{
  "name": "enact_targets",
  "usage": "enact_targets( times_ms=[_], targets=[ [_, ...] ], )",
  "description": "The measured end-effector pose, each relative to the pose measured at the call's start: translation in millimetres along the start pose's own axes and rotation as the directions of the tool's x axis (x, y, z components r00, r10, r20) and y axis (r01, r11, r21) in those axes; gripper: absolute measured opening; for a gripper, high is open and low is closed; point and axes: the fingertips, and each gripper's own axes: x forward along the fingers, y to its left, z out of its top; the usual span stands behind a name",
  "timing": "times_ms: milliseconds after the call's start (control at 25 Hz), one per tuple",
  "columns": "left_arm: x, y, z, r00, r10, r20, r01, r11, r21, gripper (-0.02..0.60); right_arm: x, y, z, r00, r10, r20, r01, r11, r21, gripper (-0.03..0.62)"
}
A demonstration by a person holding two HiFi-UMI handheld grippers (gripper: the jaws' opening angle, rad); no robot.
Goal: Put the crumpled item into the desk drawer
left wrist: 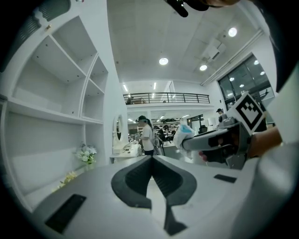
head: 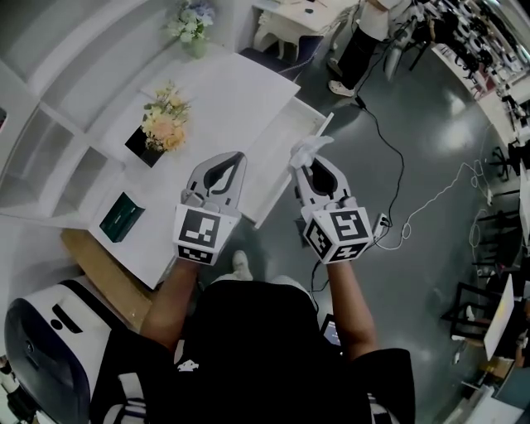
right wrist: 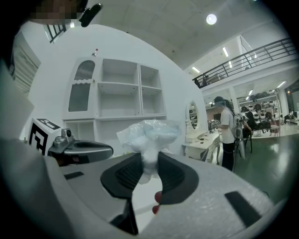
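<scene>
The crumpled item (head: 310, 147), a wad of whitish, pale blue plastic (right wrist: 148, 133), sticks up out of my right gripper (head: 305, 166), whose jaws are shut on its lower part (right wrist: 148, 161). It hangs over the outer end of the open white desk drawer (head: 280, 141). My left gripper (head: 238, 159) is level beside it, over the desk's edge, jaws shut with nothing between them (left wrist: 151, 161). The left gripper view shows the right gripper (left wrist: 219, 140) carrying the wad (left wrist: 182, 135).
On the white desk (head: 224, 91) stand flowers in a black box (head: 161, 124), a vase of flowers (head: 192, 25) and a dark green box (head: 122, 217). White shelves (head: 50, 124) rise on the left. A cable (head: 397, 166) lies on the grey floor; a person (head: 360, 41) stands farther off.
</scene>
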Motion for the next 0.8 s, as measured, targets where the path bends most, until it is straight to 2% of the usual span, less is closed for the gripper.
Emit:
enact_targets(
  times_ms=[520, 800],
  targets=[
    [19.8, -2.8, -24.1, 0.999, -0.022, -0.035, 0.021, 0.999, -0.026, 0.006, 12.7, -18.2, -22.7, 0.999, -0.010, -0.044, 0.010, 1.000, 0.023, 0.086],
    [40.7, 3.7, -30.0, 0.999, 0.004, -0.048, -0.006, 0.999, -0.041, 0.006, 31.9, -34.7, -27.6, 0.998, 0.022, -0.066, -0.020, 0.999, 0.025, 0.086]
  ],
)
